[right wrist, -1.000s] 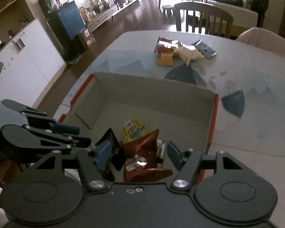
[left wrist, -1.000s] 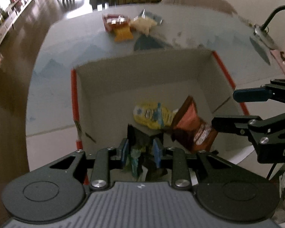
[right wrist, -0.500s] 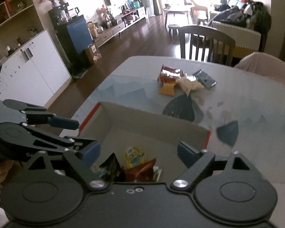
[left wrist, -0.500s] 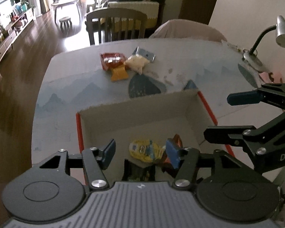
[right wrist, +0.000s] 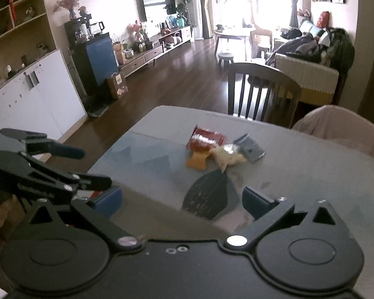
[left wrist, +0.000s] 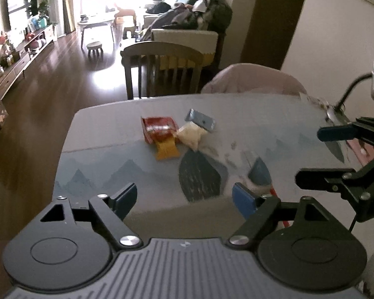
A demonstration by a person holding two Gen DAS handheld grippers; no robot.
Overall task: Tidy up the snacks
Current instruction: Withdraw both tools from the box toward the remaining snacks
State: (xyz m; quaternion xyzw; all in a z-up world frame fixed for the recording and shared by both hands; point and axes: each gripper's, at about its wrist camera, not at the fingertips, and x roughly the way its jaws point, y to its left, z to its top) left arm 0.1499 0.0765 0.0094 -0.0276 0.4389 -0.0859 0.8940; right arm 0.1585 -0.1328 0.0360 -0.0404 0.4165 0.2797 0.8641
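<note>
Both tools are in my hands and both are empty. My left gripper (left wrist: pixel 184 198) has its blue-padded jaws spread wide with nothing between them; they have just been opening. My right gripper (right wrist: pixel 182 200) stands at its widest, likewise bare, its jaws also just opened.

Directly under both tools, at the bottom of each view, lies the near rim of the brown cardboard box with red-taped edges (left wrist: pixel 274 191). From here I see only a sliver of wall and tape; its inside is hidden behind my grippers, so I cannot tell now what lies in it.

Beyond the box, straight ahead of both grippers and well apart from them, sits the little heap of snacks left on the grey-blue patterned tablecloth (left wrist: pixel 99 154). There are four packets, touching or overlapping: a red glossy foil pouch (left wrist: pixel 158 128) on the left, a small orange packet (left wrist: pixel 167 149) just in front of it, a pale cream crinkled bag (left wrist: pixel 190 134) beside that, and a flat silver-blue sachet (left wrist: pixel 200 120) at the back right. All look soft, light and slippery, easy to crumple.

I judge the job is partway through: these four remain to be fetched, and the heap is tight enough that I may pinch two at once.
</note>
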